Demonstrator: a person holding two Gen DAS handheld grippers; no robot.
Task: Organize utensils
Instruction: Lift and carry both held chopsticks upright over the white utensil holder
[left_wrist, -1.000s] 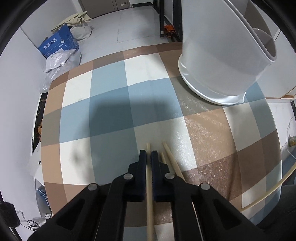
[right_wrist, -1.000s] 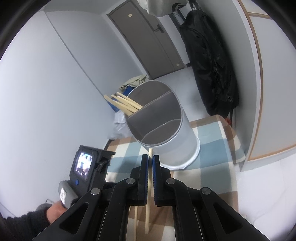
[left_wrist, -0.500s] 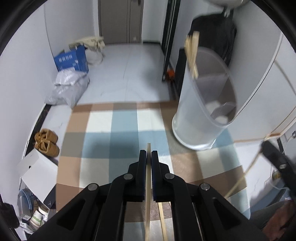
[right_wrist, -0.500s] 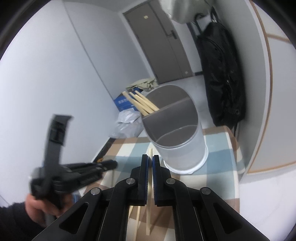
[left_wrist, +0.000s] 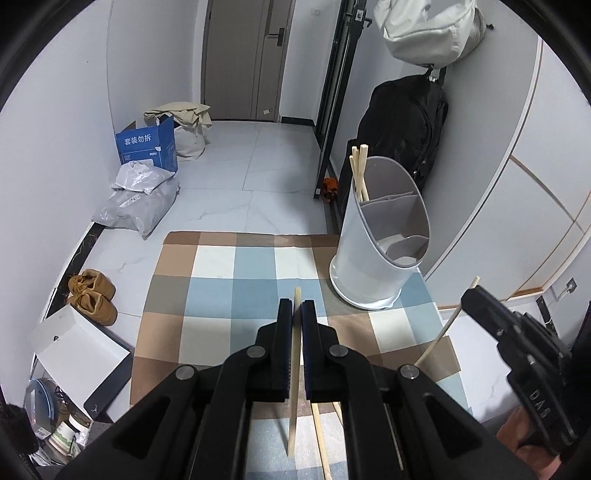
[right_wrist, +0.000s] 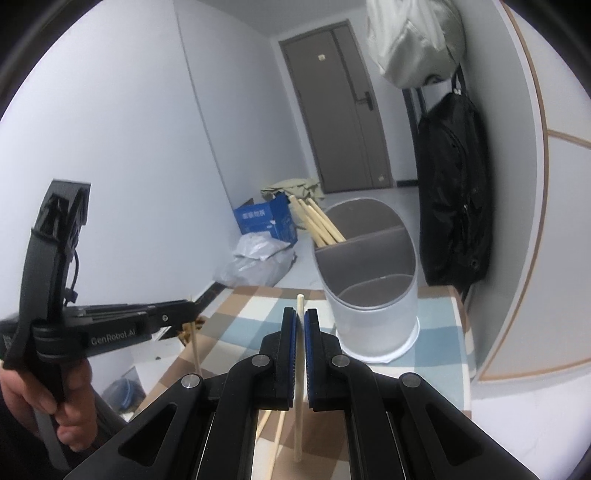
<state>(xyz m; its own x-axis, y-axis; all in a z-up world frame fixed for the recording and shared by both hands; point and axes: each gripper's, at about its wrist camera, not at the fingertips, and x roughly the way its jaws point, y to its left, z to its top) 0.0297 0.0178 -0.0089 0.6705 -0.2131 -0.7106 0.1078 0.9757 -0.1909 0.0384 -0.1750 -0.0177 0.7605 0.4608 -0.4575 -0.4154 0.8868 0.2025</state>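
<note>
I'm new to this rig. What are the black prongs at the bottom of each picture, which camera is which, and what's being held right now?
Each picture comes from a camera mounted on a hand-held gripper, looking along its jaws. The left gripper is shut on a chopstick; the right gripper is shut on another chopstick. Each view also catches the other gripper at its edge. On the checked cloth stands a white utensil holder with chopsticks in its back compartment. More chopsticks lie on the cloth below.

Pale chopsticks (right_wrist: 320, 229) lean in white holder's (left_wrist: 373, 258) rear compartment (perhaps four).
</note>
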